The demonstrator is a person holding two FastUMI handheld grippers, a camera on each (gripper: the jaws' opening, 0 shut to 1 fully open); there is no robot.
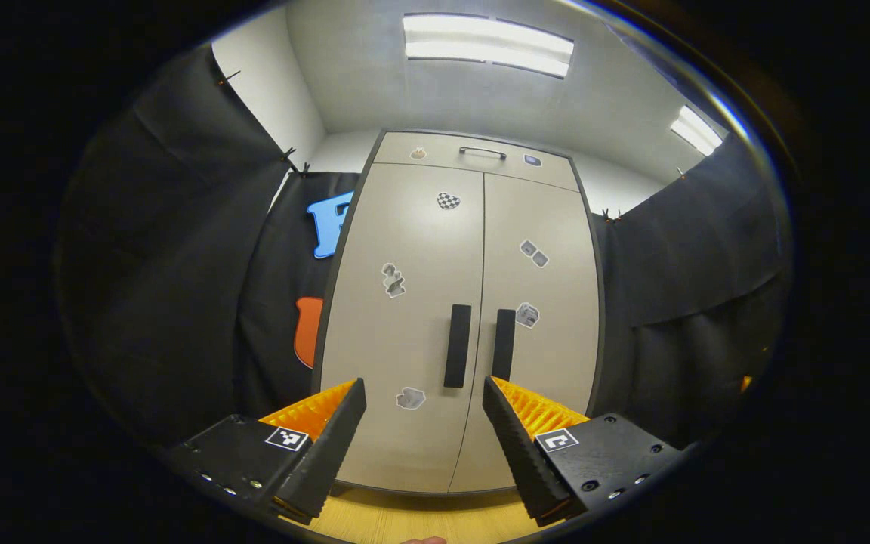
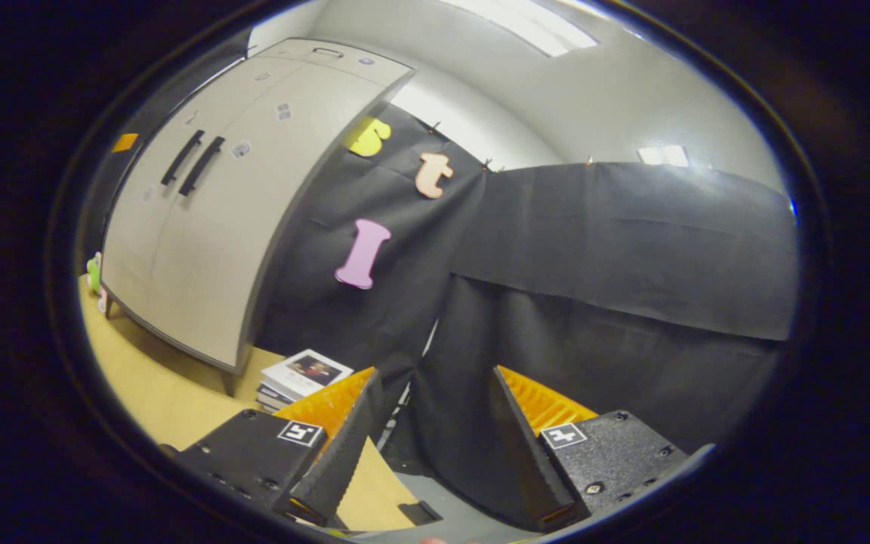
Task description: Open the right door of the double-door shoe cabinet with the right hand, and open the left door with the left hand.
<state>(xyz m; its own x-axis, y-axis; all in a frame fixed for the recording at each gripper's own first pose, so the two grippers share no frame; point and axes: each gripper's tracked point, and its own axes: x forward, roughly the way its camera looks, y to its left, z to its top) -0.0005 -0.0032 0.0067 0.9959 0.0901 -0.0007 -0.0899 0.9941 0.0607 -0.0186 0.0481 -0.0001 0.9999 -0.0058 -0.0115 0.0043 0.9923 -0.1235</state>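
**Both doors shut; nothing started**

Status, as I read it from my end: the tall beige double-door shoe cabinet with dark grey edging (image 1: 465, 317) stands closed. The centre seam runs unbroken from top to foot, so neither the right door nor the left door has been opened. I judge the task at its very beginning: both pulls are left to do, right side first.

Item, cabinet. Smooth matt panels, flat and laminate-like, each dotted with small stickers. Two slim black vertical bar handles sit side by side at the seam: left-door handle (image 1: 458, 346), right-door handle (image 1: 504, 344). A narrow top panel carries a small metal pull (image 1: 482, 152). The cabinet stands on a pale yellow wood-grain floor (image 1: 420, 521).

Item, left claw (image 1: 424, 423). Fingers spread wide apart, holding nothing, ridged on their inner faces. It faces the cabinet squarely, apart from the doors, with the left-door handle framed between its fingers.

Item, right claw (image 2: 435, 423). Also spread wide and empty. It points at the draped black cloth wall (image 2: 616, 249); in the right gripper view the cabinet stands off to the upper left, well apart. I judge this claw must swing round before it can reach its handle.

Item, sundries. A short stack of glossy books (image 2: 300, 376) lies on the floor beside the cabinet's corner.
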